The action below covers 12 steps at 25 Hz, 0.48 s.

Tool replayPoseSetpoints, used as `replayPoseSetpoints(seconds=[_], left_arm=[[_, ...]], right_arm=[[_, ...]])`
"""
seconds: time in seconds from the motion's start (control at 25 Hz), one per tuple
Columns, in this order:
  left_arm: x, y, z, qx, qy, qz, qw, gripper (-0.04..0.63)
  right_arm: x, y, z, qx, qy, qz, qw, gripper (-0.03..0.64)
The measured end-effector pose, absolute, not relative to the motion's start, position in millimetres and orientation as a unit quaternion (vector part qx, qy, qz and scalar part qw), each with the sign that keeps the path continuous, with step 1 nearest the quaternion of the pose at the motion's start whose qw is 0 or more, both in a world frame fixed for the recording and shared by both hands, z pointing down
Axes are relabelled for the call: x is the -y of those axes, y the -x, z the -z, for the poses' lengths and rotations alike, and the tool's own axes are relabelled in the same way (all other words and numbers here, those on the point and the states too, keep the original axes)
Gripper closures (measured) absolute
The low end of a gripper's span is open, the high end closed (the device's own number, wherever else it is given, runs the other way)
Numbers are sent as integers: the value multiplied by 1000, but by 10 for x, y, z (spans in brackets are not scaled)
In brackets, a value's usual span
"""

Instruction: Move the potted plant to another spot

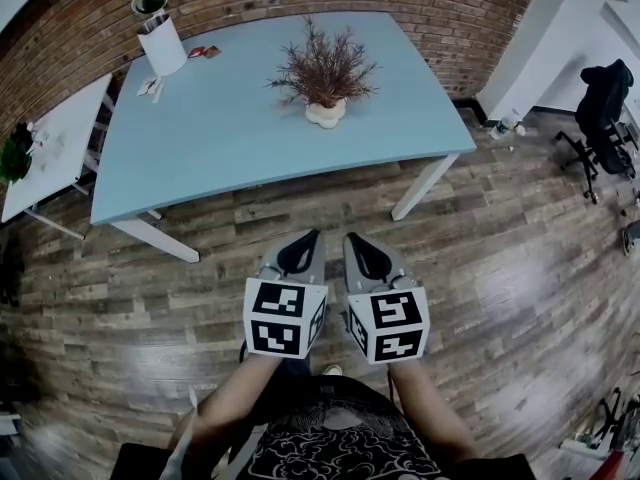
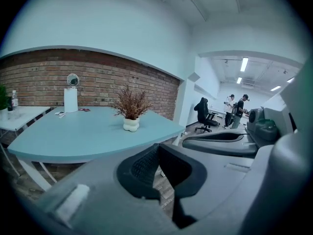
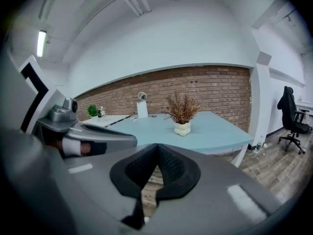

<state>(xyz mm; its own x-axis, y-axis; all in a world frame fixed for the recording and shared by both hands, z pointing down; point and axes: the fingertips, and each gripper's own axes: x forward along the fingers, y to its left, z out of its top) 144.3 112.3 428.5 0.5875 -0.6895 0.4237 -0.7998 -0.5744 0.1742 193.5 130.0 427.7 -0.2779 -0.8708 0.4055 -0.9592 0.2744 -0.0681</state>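
Observation:
The potted plant (image 1: 324, 71) is a bunch of dry brown twigs in a lumpy white pot. It stands on the light blue table (image 1: 220, 138), right of the middle, and shows too in the left gripper view as the potted plant (image 2: 130, 112) and in the right gripper view as the potted plant (image 3: 182, 114). My left gripper (image 1: 311, 235) and right gripper (image 1: 351, 236) hang side by side over the wooden floor, short of the table's near edge. Both are shut and empty. The left gripper (image 2: 157, 148) and the right gripper (image 3: 157, 146) point at the table.
A white cylinder with a round mirror-like top (image 1: 159, 34) stands at the table's far left corner, with small items (image 1: 203, 52) beside it. A white side table (image 1: 55, 153) with a green plant (image 1: 14, 154) is at the left. A black office chair (image 1: 604, 108) is at the right, and a brick wall is behind.

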Motion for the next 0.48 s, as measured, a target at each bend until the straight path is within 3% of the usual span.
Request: replayPoseSetpoints(seconds=[0.48], left_arm=[[-203,-1387,-4268,389,-889,-169,174,597]], right_arm=[[-342,-1761,-4238,767,-601,-163,155,614]])
